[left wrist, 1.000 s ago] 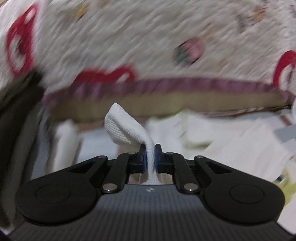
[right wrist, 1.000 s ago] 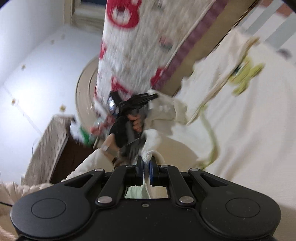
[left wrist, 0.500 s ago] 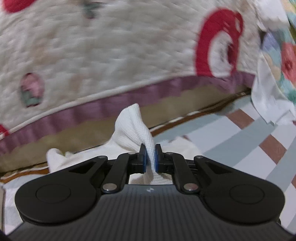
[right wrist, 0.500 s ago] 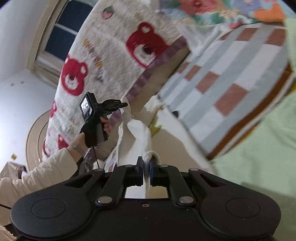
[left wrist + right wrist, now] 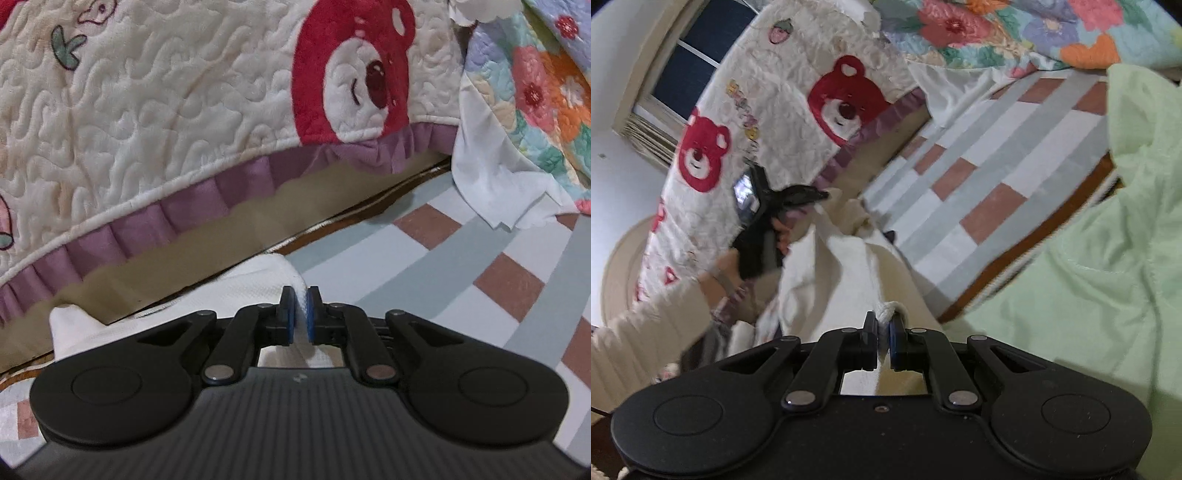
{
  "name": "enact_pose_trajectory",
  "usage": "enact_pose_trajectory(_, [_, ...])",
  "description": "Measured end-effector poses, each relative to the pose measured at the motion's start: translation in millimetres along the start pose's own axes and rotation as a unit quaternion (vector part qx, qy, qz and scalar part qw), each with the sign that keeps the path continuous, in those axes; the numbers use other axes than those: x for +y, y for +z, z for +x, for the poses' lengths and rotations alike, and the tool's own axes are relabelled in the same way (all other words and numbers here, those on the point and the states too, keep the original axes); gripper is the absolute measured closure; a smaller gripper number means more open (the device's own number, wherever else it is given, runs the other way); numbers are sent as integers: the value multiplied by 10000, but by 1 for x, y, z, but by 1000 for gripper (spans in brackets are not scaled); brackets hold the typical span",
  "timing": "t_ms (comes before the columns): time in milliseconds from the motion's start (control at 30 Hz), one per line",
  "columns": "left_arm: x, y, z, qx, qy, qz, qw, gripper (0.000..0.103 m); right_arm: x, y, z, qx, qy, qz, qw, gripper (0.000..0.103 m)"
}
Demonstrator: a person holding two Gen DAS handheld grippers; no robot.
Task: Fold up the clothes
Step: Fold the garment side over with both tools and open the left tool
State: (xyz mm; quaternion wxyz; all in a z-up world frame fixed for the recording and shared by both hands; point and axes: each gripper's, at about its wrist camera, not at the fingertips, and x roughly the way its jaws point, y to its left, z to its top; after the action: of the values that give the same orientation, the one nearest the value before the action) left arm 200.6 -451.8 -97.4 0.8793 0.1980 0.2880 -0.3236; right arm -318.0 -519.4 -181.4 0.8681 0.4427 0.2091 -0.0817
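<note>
We held the white garment (image 5: 236,291) by two edges. The left claw (image 5: 299,308) was clenched on a fold of its ribbed cloth, low over the checked bedsheet (image 5: 461,266) and just in front of the bear-print quilt (image 5: 147,129). The right claw (image 5: 882,325) was clenched on another bunched edge (image 5: 886,310). Only the right wrist view showed the garment (image 5: 849,266) stretched between the two claws, the left claw (image 5: 798,195) held by a hand (image 5: 775,236), blurred there, and a pale green blanket (image 5: 1089,277) beside the sheet. The left wrist view alone showed the quilt's purple ruffle (image 5: 166,218) close up. A floral quilt (image 5: 997,33) lay beyond the sheet.
</note>
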Motion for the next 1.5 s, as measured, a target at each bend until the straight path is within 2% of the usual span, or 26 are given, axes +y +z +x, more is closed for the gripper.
enact_pose_trajectory(67, [7, 1, -4, -111, -82, -282, 9995, 91, -6, -2, 3, 104, -259, 111, 9995, 95])
enact_pose_trajectory(100, [11, 0, -8, -175, -169, -379, 9990, 72, -8, -3, 5, 162, -404, 140, 9990, 96])
enact_pose_trajectory(167, [15, -6, -18, -199, -431, -452, 9979, 42, -12, -5, 10, 245, -634, 110, 9976, 96])
enact_pose_trajectory(267, [10, -29, -44, -326, -829, -391, 9953, 43, -15, -8, 14, 270, -718, 58, 9970, 96])
enact_pose_trajectory(333, [5, -47, -67, -288, -911, -372, 9947, 43, -11, -4, 7, 149, -621, 53, 9979, 96])
enact_pose_trajectory(400, [2, -68, -89, 14, -970, -450, 9943, 43, -6, 1, -2, -4, -511, 30, 9987, 96])
enact_pose_trajectory(567, [-6, -131, -136, 817, -905, -244, 9922, 43, -12, -1, 10, 430, -1206, -207, 9916, 96])
enact_pose_trajectory(700, [-2, -164, -179, 935, -911, -384, 9907, 42, 1, 3, 9, 444, -1396, -510, 9879, 95])
enact_pose_trajectory(733, [0, -169, -189, 926, -888, -472, 9906, 42, 4, 6, 9, 514, -1485, -595, 9858, 93])
enact_pose_trajectory(767, [3, -174, -200, 916, -865, -560, 9905, 42, 8, 8, 7, 543, -1590, -689, 9834, 87])
enact_pose_trajectory(867, [0, -182, -217, 1175, -977, -544, 9868, 42, 24, 15, -7, 487, -1568, -863, 9827, 84])
enact_pose_trajectory(900, [-2, -183, -220, 1234, -949, -512, 9865, 42, 28, 18, -12, 516, -1366, -793, 9861, 80])
enact_pose_trajectory(967, [-1, -185, -228, 1276, -979, -626, 9850, 42, 31, 18, -15, 841, -613, -386, 9938, 72])
enact_pose_trajectory(1033, [3, -191, -234, 1278, -1158, -915, 9807, 42, 34, 11, -10, 1326, 74, -97, 9911, 72])
enact_pose_trajectory(1100, [9, -200, -238, 1281, -1312, -1207, 9756, 42, 38, -3, 3, 1814, 520, -20, 9820, 71])
enact_pose_trajectory(1233, [21, -216, -250, 1185, -1634, -1671, 9651, 42, 41, -32, 36, 2796, 1346, 232, 9504, 71])
enact_pose_trajectory(1300, [23, -219, -260, 1085, -1694, -1681, 9650, 42, 43, -43, 49, 3098, 1631, 306, 9362, 70])
enact_pose_trajectory(1400, [22, -221, -276, 882, -1906, -1338, 9685, 42, 40, -48, 64, 3162, 1777, 470, 9307, 67])
enact_pose_trajectory(1500, [11, -222, -295, 830, -2479, -683, 9628, 42, 40, -44, 80, 3063, 2099, 800, 9251, 67])
